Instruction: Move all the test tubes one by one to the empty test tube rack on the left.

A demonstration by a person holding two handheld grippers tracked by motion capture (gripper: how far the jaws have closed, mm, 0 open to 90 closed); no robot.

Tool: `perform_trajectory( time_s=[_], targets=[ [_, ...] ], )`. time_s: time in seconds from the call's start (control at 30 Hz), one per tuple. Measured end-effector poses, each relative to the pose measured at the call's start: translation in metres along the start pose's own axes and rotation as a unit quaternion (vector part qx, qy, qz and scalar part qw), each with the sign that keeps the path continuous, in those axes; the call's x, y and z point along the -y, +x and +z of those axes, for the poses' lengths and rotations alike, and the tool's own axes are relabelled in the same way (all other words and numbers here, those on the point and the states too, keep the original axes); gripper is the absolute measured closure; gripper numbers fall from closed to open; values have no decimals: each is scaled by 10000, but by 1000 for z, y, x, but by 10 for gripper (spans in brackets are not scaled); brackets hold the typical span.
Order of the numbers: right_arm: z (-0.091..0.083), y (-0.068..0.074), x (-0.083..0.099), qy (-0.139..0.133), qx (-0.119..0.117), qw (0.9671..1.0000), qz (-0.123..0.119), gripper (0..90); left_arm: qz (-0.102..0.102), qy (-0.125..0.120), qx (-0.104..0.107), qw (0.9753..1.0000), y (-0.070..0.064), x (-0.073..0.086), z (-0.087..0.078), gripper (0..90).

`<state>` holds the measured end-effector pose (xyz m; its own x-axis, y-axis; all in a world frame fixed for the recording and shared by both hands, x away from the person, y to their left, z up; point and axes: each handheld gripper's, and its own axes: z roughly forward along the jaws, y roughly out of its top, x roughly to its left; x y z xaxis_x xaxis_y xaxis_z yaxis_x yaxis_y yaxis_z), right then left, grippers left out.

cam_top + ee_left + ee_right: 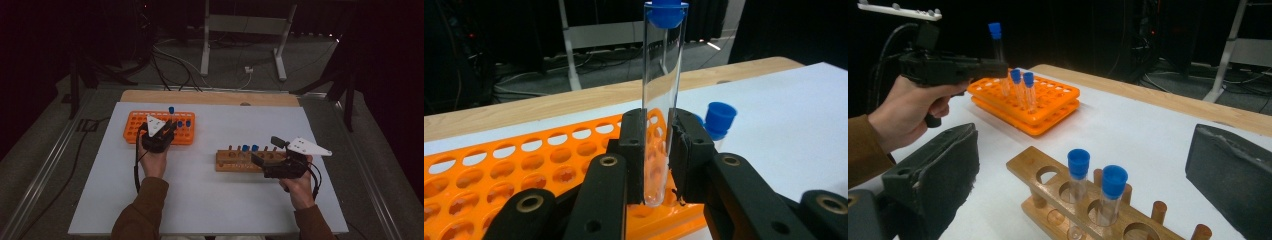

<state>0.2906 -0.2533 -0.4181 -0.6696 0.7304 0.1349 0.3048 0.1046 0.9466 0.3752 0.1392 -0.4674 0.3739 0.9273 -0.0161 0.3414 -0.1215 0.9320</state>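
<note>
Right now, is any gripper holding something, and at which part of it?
The left gripper holds a clear test tube with a blue cap, gripped on its lower part, above the orange rack. The right gripper is open and holds nothing.

White-topped table (210,200) with a wood edge at the back, orange tube rack (135,127) sitting left, wooden rack (232,161) off to its right.

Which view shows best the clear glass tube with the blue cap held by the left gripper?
The left gripper view: the clear glass tube with the blue cap stands upright between the jaws. The right gripper view shows it distant; the high view tiny.
</note>
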Motion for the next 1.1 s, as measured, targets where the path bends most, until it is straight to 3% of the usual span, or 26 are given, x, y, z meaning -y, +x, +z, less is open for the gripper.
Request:
perform_trajectory(
  time_s=[0.27,0.6,0.8,1.1],
  targets=[
    [-1,0,-1,-22,-10,10000,-11,10,-111,143,-189,9997,4,6,11,783],
    [-1,-1,0,-26,-15,10000,13,10,-163,295,-107,9994,5,16,20,783],
    [-1,-1,0,-20,-28,10000,6,10,-98,527,-57,9985,5,27,23,784],
    [0,-1,1,-8,-35,10000,16,10,201,793,-77,9966,2,29,26,790]
  ],
)
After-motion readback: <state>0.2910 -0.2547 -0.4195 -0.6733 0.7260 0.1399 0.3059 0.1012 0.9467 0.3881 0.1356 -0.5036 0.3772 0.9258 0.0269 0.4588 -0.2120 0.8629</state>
